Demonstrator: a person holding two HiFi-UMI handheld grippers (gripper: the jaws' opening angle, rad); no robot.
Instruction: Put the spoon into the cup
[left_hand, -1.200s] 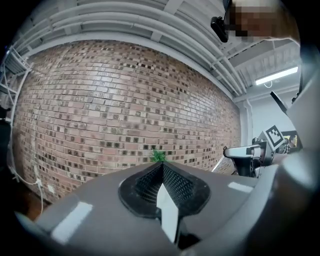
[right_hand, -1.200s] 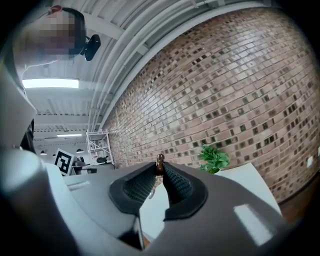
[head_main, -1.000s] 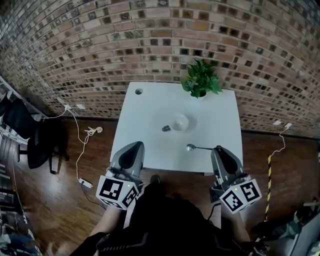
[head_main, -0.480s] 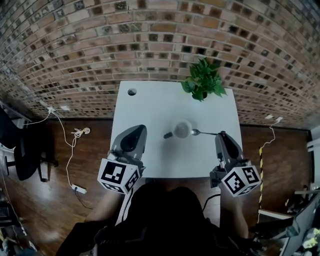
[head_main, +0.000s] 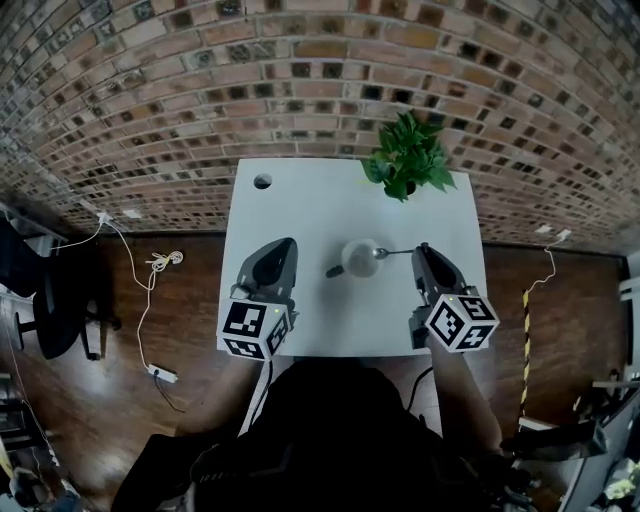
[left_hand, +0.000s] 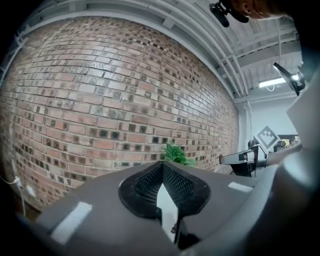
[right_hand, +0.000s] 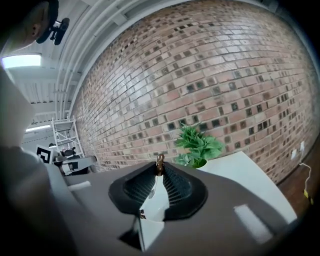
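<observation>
A white cup stands mid-table, a small dark piece sticking out at its left. My right gripper is shut on the handle of a metal spoon, held level, with the bowl at the cup's right rim. In the right gripper view the handle's end pokes up between the closed jaws. My left gripper hovers left of the cup, apart from it. Its jaws meet at the tip with nothing in them.
The white table carries a potted green plant at its far right and a round cable hole at its far left. A brick wall rises behind. Cables lie on the wooden floor to the left.
Both grippers have come forward over the table from its near edge. The right one has carried the spoon up to the cup's right rim.
</observation>
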